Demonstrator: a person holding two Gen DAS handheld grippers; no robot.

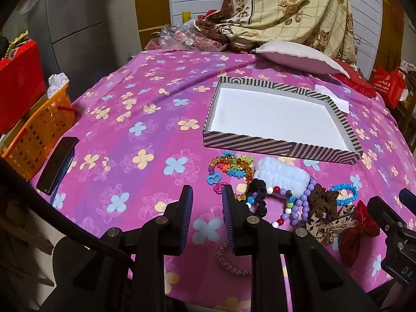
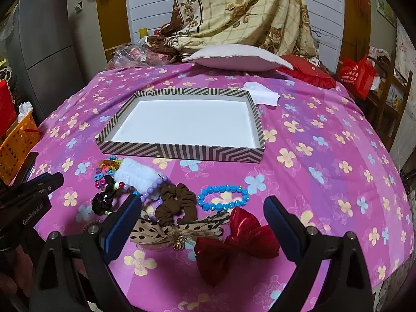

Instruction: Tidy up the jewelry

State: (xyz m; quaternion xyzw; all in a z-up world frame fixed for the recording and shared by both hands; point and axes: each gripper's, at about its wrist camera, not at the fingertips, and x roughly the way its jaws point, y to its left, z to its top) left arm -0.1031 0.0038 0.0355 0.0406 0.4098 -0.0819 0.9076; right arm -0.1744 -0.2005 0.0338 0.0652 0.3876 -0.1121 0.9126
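Observation:
A striped shallow box (image 1: 249,144) with a white empty floor lies on the pink flowered cloth; it also shows in the right wrist view (image 2: 182,153). In front of it lies a heap of jewelry: a rainbow bead bracelet (image 1: 231,165), a white fluffy band (image 1: 280,174), a purple bead bracelet (image 1: 299,205), a blue bead bracelet (image 2: 222,198), a brown scrunchie (image 2: 176,202), a leopard bow (image 2: 176,230) and a red bow (image 2: 236,241). My left gripper (image 1: 207,195) is partly open and empty, left of the heap. My right gripper (image 2: 202,202) is wide open and empty over the bows.
An orange basket (image 1: 36,140) and a dark phone (image 1: 57,163) sit at the table's left edge. A pillow (image 2: 239,58), a white paper (image 2: 262,93) and bedding lie behind the box. A pink braided ring (image 1: 231,262) lies under my left gripper.

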